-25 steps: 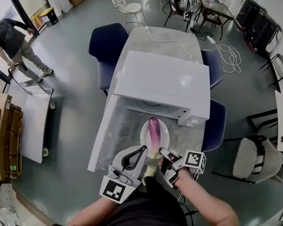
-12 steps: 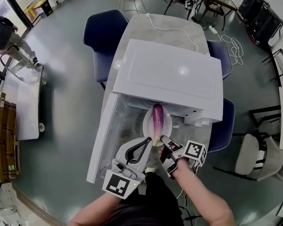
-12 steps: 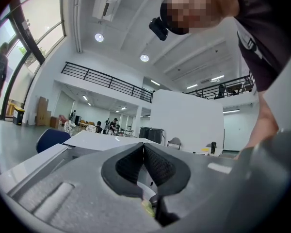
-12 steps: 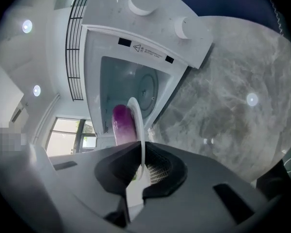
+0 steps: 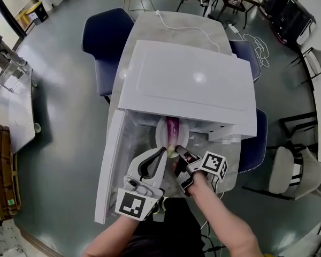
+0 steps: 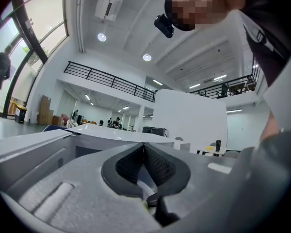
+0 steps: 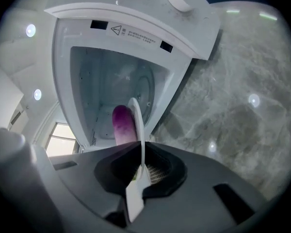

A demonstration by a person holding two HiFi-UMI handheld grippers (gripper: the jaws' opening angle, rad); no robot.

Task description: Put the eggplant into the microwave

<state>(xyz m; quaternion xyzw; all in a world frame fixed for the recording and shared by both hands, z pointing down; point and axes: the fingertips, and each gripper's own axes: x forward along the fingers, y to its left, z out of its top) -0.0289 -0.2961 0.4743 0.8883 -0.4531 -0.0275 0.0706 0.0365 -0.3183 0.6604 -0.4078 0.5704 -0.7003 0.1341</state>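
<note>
A grey marbled table [image 5: 150, 25] with dark blue chairs [image 5: 104, 33] round it carries a big white microwave [image 5: 190, 82]. A white cord [image 5: 187, 23] lies behind the microwave. Its door [image 5: 109, 165] is swung fully open on the left, just beside the left gripper [image 5: 163, 153], whose jaws are pressed together on nothing. A white plate [image 5: 161, 133] sits half inside the oven mouth – from above, the microwave's top hides its far part. The purple eggplant [image 5: 173, 130] lies along the plate, its far end already within the cavity. The right gripper [image 5: 177, 157] pinches the plate's near rim, jaws narrow on it – nothing blocks the opening ahead.
</note>
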